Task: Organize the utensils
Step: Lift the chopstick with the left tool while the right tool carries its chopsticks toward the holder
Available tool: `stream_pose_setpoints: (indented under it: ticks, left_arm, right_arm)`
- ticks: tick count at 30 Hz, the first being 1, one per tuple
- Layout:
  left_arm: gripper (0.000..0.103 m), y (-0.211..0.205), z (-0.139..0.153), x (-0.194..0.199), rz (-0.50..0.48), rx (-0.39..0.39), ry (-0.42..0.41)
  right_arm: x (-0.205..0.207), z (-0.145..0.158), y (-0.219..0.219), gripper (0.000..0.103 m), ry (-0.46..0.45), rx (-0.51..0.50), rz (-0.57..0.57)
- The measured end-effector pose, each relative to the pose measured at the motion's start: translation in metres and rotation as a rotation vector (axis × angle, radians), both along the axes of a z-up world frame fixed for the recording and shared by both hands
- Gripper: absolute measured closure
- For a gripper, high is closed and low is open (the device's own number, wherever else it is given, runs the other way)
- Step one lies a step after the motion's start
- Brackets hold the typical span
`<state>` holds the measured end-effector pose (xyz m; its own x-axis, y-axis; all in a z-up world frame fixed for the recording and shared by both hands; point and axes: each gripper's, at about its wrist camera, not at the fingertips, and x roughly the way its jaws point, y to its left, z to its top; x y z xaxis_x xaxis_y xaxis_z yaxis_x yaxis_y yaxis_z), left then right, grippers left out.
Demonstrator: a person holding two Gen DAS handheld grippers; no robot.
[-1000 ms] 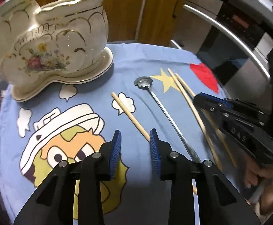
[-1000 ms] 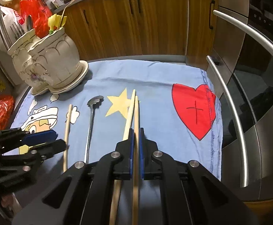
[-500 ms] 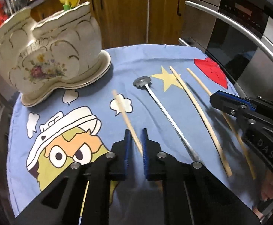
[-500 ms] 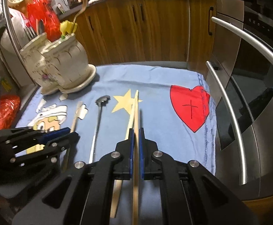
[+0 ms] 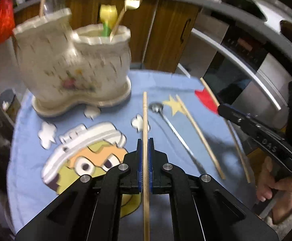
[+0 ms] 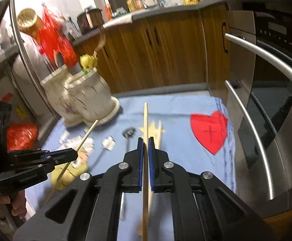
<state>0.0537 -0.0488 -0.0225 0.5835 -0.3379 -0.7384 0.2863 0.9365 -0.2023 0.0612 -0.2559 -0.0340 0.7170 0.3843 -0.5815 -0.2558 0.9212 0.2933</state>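
Each clamped on a wooden chopstick, the left tool (image 5: 144,158) and right tool (image 6: 145,158) lift toward the ceramic holder (image 5: 75,68), where tip-first lowering likely comes next.

"DAS" on rt claw (image 5: 225,110) body

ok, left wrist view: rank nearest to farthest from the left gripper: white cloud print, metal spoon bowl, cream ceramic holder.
1. white cloud print, just right of the held chopstick
2. metal spoon bowl, farther right
3. cream ceramic holder, back left
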Motion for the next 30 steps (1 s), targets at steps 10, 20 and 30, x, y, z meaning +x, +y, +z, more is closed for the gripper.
stream_pose_setpoints:
  ticks: [10, 20, 30]
  left_arm:
    - [0.098, 0.045, 0.076, -0.021, -0.013, -0.076, -0.248]
    - [0.098, 0.117, 0.13, 0.017, 0.081, -0.157, -0.4]
    - [0.098, 0.144, 0.147, 0.082, 0.187, -0.268, -0.54]
  right_arm:
    - [-0.002, 0.025, 0.028, 0.098, -0.099, 0.058, 0.021]
    - [0.033, 0.081, 0.068, 0.098, -0.265, 0.138, 0.067]
    - [0.102, 0.116, 0.108, 0.098, -0.372, 0.237, -0.013]
